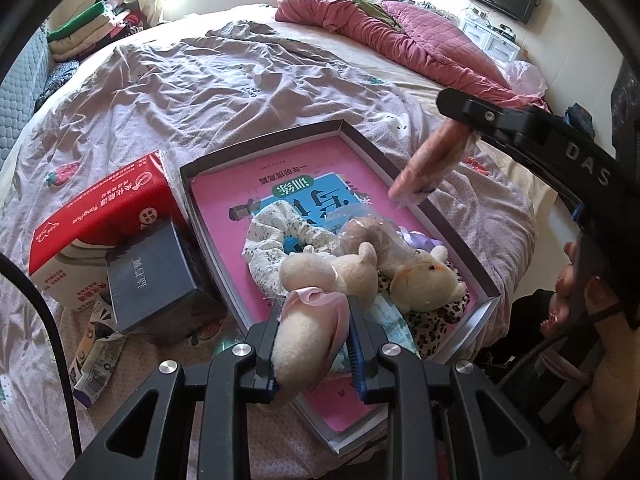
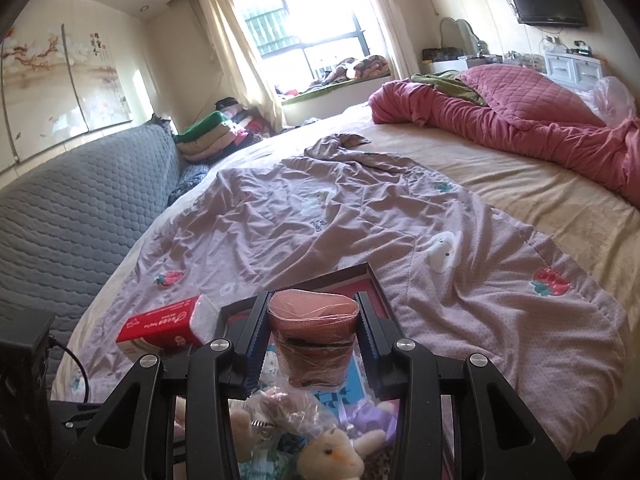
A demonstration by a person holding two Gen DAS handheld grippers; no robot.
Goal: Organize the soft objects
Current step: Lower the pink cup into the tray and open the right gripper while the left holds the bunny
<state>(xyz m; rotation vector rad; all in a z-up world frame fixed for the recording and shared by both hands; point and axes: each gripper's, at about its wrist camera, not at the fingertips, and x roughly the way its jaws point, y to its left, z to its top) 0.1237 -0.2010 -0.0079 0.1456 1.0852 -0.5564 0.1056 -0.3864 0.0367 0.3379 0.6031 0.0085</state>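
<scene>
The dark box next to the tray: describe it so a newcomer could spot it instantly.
On the bed's lilac sheet, find the shallow tray lined with a pink book. Left of it lies a red tissue pack. The dark box leans against that pack: a small navy cube with pale lettering on top.

Left claw point(image 1: 314, 340) clamped on plush toy point(image 1: 308, 344) over shallow box point(image 1: 486, 280) of soft items.

The left black two-finger gripper point(image 1: 310, 336), at lower centre of its view, is clamped on a cream plush toy with pink trim point(image 1: 304, 344), while the right black gripper point(image 2: 310, 336), reaching in from the right edge there, pinches a plastic-wrapped pink roll point(image 2: 312, 340).
</scene>
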